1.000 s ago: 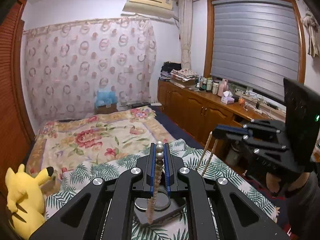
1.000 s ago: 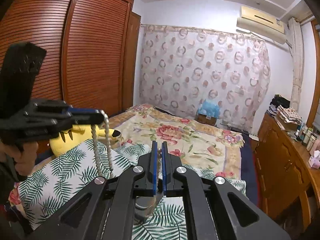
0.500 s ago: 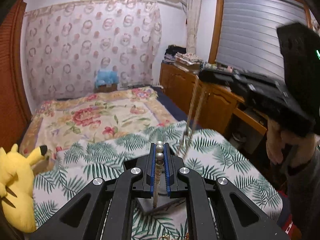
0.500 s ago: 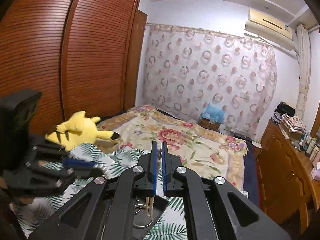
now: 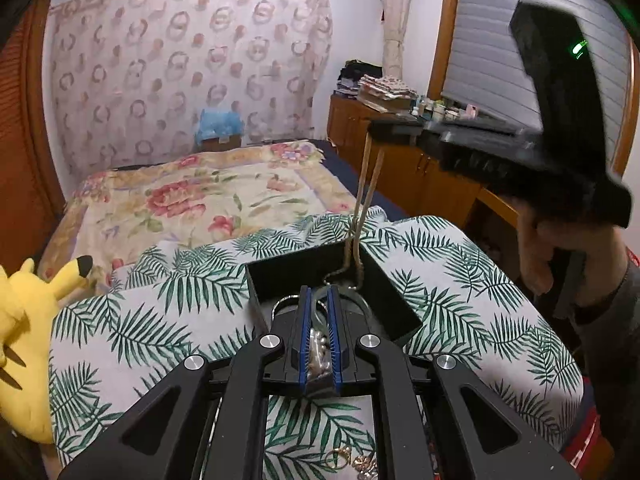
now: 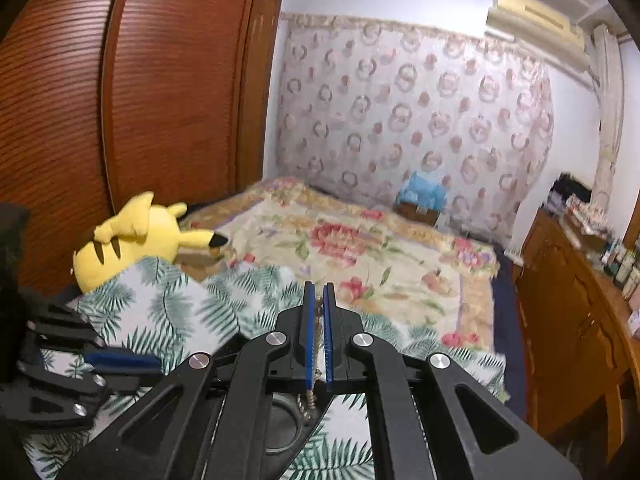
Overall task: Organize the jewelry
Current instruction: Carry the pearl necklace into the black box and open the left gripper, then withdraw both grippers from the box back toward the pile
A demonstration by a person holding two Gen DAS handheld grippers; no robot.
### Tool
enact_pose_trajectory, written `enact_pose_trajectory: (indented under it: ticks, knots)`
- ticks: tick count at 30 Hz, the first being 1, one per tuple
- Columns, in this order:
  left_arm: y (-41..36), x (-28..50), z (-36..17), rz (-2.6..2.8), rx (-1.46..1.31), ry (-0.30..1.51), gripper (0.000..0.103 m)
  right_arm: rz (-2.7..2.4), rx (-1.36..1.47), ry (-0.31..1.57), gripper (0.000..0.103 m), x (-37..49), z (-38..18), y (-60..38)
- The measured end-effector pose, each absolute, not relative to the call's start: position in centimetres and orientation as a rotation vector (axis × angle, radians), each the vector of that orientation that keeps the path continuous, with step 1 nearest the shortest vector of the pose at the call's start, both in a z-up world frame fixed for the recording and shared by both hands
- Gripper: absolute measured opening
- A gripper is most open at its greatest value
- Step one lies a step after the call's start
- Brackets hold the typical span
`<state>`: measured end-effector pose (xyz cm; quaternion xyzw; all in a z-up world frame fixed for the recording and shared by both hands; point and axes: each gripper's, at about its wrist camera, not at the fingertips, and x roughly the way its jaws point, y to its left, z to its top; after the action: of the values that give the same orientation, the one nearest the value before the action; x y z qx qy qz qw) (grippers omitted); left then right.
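Bed (image 5: 200, 196) with a floral quilt fills the far ground; a palm-leaf cushion (image 5: 460, 280) on its near end carries the work, with a yellow plush toy (image 6: 132, 236) beside it. On the cushion sits an open black box (image 5: 276, 276), and a few loose gold pieces (image 5: 352, 460) lie at the near edge.

My right gripper (image 6: 319, 336) is raised above the box, its fingers narrowed on the pearl necklace (image 5: 368, 192), whose two strands hang straight down into the box. My left gripper (image 5: 319, 336) is low over the box, fingers narrow on the other end, with pearls bunched between them.

Step in hand, as I judge it: lowering the necklace into the box. The next move calls for bringing my right gripper down so the strands coil inside the walls, then opening both sets of fingers.
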<state>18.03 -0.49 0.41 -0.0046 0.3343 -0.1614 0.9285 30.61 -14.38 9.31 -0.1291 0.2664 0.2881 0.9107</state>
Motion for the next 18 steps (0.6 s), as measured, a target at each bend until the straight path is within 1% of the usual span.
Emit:
enact_pose_trajectory:
  ticks: [4, 7, 9, 12, 15, 18]
  knots:
    - [-0.2, 17.3, 0.0, -0.312, -0.008, 0.690, 0.008, 0.602, -0.255, 0.599, 0.005, 30.7, 7.1, -14.0]
    - [-0.1, 16.5, -0.3, -0.306, -0.009, 0.693, 0.012, 0.608, -0.245, 0.614, 0.005, 30.4, 6.4, -13.8]
    - [0.0, 16.0, -0.4, -0.294, -0.005, 0.690, 0.022, 0.605, -0.235, 0.619, 0.006, 30.1, 6.3, -13.9]
    - [0.1, 15.1, -0.7, -0.278, -0.001, 0.691, 0.033, 0.598, -0.225, 0.631, 0.006, 29.8, 6.0, -14.2]
    - [0.1, 14.2, -1.1, -0.270, -0.001, 0.695, 0.040, 0.600, -0.205, 0.639, 0.009, 28.9, 5.9, -14.7]
    - [0.2, 13.1, -1.4, -0.267, -0.007, 0.696, 0.043, 0.603, -0.194, 0.635, 0.009, 27.8, 5.9, -15.4]
